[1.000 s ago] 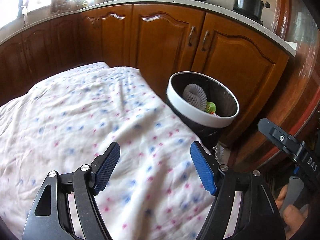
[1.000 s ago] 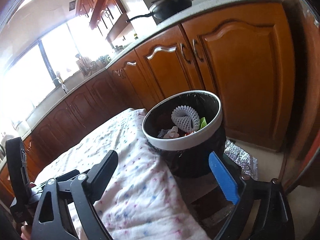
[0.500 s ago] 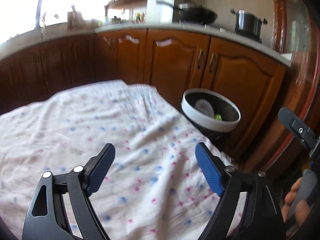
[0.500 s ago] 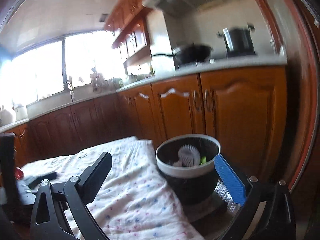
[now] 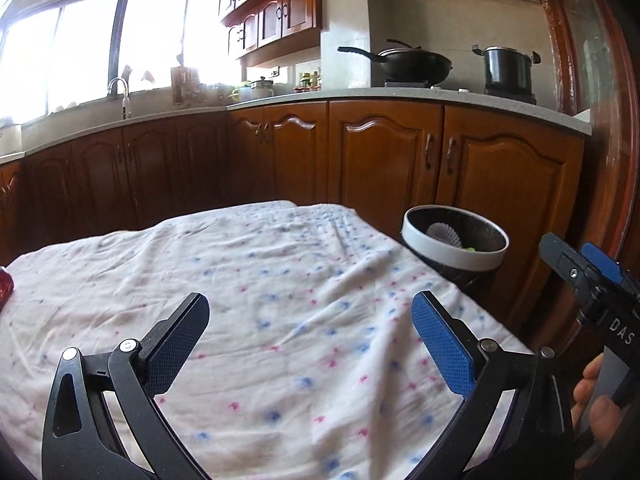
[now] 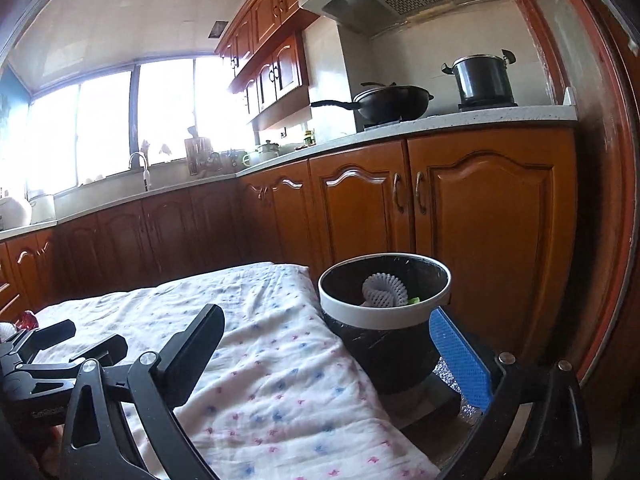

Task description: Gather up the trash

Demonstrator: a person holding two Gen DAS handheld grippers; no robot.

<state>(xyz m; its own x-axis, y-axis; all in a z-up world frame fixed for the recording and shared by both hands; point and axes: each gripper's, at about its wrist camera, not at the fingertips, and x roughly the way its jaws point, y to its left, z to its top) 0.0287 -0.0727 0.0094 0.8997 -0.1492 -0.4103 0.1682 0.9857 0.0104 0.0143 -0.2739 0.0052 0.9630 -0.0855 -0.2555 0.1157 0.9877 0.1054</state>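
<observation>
**Trash is in the bin, and your grippers hold nothing**

Your left gripper [image 5: 310,338] is spread wide over the table cloth [image 5: 280,280] and has nothing in it. Your right gripper [image 6: 332,356] is spread wide too, and it is also bare. It hangs near the edge of the table, close to the bin [image 6: 384,316].

The bin stands just beside the table, in front of the brown cupboards [image 6: 480,220]. Inside it you can see a white foam net [image 6: 384,290] and a bit of something green [image 6: 414,300]. So some trash is already put away.

The cloth looks bare where you can see it. There is one small red thing [image 5: 5,282] at the far left edge of the table. It is too cut off to tell what it is. If it is trash, you may have that left to pick up. If not, the job looks nearly done.
</observation>
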